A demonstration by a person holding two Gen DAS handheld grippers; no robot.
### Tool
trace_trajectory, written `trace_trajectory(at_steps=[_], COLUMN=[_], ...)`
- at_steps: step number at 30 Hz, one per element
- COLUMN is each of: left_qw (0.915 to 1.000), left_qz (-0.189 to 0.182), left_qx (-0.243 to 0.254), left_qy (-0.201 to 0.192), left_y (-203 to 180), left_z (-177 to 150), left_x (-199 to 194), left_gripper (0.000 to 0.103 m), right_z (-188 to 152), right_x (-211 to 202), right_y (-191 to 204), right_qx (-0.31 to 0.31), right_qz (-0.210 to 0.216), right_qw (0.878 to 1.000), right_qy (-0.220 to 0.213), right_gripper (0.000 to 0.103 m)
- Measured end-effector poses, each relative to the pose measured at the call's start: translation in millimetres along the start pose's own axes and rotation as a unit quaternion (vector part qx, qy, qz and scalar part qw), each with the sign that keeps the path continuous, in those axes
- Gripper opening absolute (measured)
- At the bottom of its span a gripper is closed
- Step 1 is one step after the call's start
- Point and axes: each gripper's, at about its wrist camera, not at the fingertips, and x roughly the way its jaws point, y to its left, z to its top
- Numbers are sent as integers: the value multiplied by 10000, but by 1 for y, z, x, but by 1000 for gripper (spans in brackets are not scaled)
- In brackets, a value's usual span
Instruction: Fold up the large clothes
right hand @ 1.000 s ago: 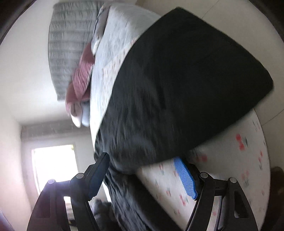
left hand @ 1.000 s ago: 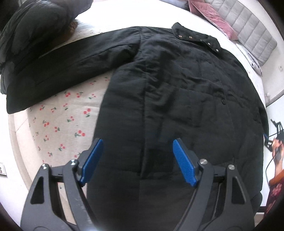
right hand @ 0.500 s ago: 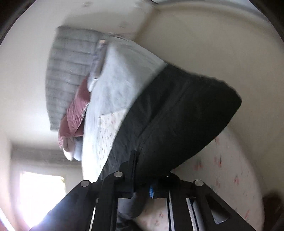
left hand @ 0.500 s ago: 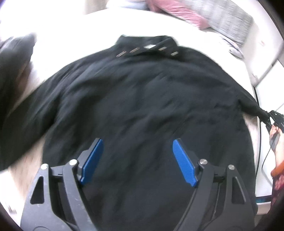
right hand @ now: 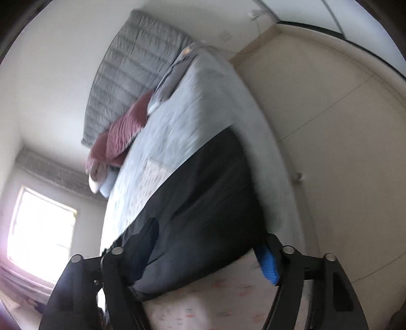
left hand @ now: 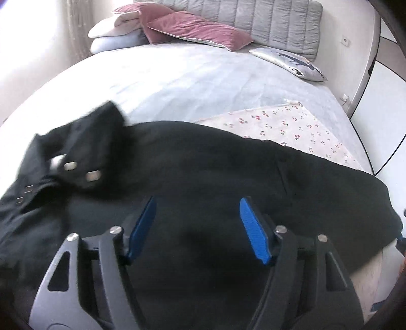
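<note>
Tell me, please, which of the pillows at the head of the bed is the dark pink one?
The long velvety pillow lying in front of the grey headboard; the stacked ones left are pale, the one right silvery.

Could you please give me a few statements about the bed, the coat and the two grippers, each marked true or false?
1. A black coat lies spread on the bed. True.
2. The left gripper is clamped on the collar. False: its jaws, now closing, stand apart over the coat's body with nothing pinched.
3. Dusty-pink pillows lie by the grey quilted headboard. True.
4. The cherry-print sheet covers the whole bed. False: only a patch beside the coat.
5. The right gripper is shut tight. False: its jaws are opening, the coat's edge between them.
</note>
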Motion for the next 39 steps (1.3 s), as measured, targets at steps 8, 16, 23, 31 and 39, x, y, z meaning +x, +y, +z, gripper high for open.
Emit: trace_trajectory(at_steps=[8, 16, 23, 31, 39], left_qw=[9980, 9986, 9914, 9854, 9996], left_qz=[552, 14, -801, -1372, -258], left_qx=[252, -478, -943, -932, 64], left_qy=[-175, -225, -418, -375, -15], left_y=[-35, -7, 2, -39, -85], left_z=[19, 47, 20, -32, -25], left_x=[62, 56, 24, 18, 29], left_gripper=[63, 67, 66, 61, 71], right_z=[28, 23, 28, 40, 20], right_x=[30, 67, 47, 19, -1], right_y=[-63, -4, 47, 120, 217], right_qx=[798, 533, -42, -806, -1056], right_qz=[154, 1051, 660, 742, 1612], right_qw=[9955, 9869, 9936, 9925, 9798], right_qy=[495, 1103, 917, 536, 536], right_gripper=[78, 77, 9, 8, 8])
